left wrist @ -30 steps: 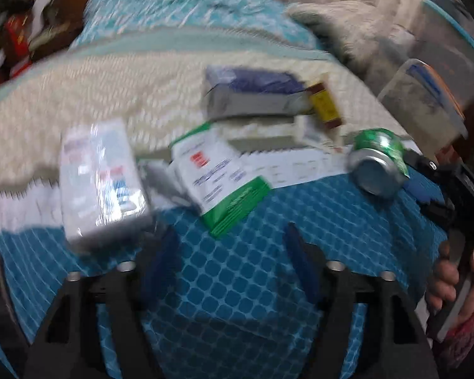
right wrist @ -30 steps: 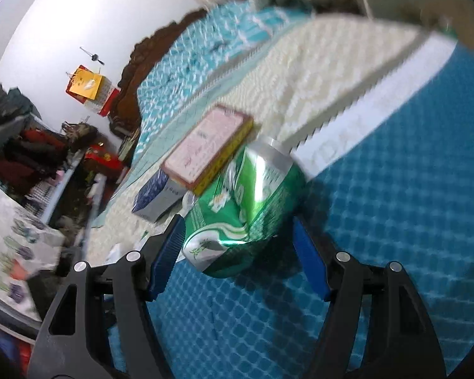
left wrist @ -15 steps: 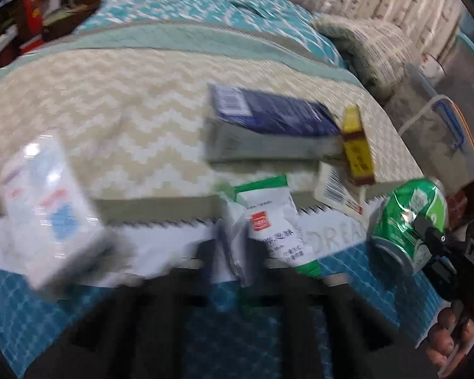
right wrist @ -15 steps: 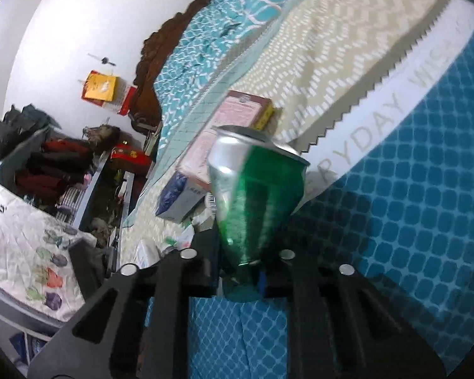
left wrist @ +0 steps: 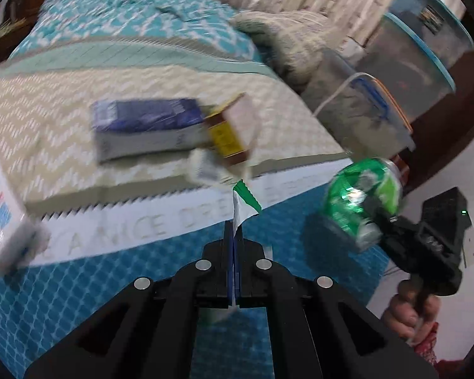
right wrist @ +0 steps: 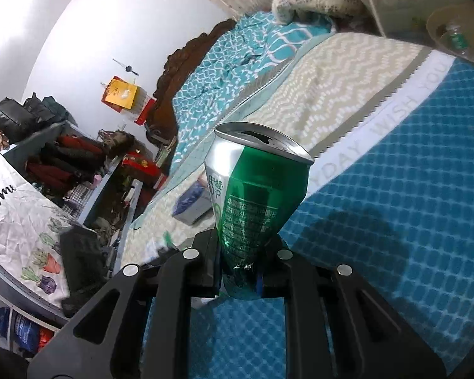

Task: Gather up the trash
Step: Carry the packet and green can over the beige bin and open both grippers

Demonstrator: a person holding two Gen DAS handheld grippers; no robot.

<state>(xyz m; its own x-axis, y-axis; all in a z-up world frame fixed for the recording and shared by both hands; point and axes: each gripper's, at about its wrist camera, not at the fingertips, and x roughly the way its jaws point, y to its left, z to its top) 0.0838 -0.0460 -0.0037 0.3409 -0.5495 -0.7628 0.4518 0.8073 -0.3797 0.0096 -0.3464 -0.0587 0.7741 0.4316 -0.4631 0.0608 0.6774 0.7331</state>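
Observation:
My left gripper [left wrist: 234, 237] is shut on a flat white-and-green wrapper [left wrist: 242, 203], which sticks up edge-on between the pads above the bed. My right gripper [right wrist: 240, 271] is shut on a crushed green drink can [right wrist: 256, 189], lifted off the blue bedspread; the can's open top faces away. From the left wrist view the same can [left wrist: 363, 195] hangs at the right in the right gripper [left wrist: 376, 221], with a hand [left wrist: 404, 315] on its handle. On the bed lie a dark blue box [left wrist: 148, 126], a yellow-and-brown box [left wrist: 230, 132] and a white pack [left wrist: 3, 214].
The bed has a blue checked spread [right wrist: 395, 221] and a cream zigzag blanket [left wrist: 47, 101]. Clear storage bins [left wrist: 395, 72] stand beside the bed at the right. Across the room are cluttered shelves [right wrist: 79, 164] and a white cloth with printed plants [right wrist: 22, 237].
Both grippers went from open to shut: the left closed on the white-and-green wrapper, the right on the green can, crushing it. Both then lifted their loads off the bed.

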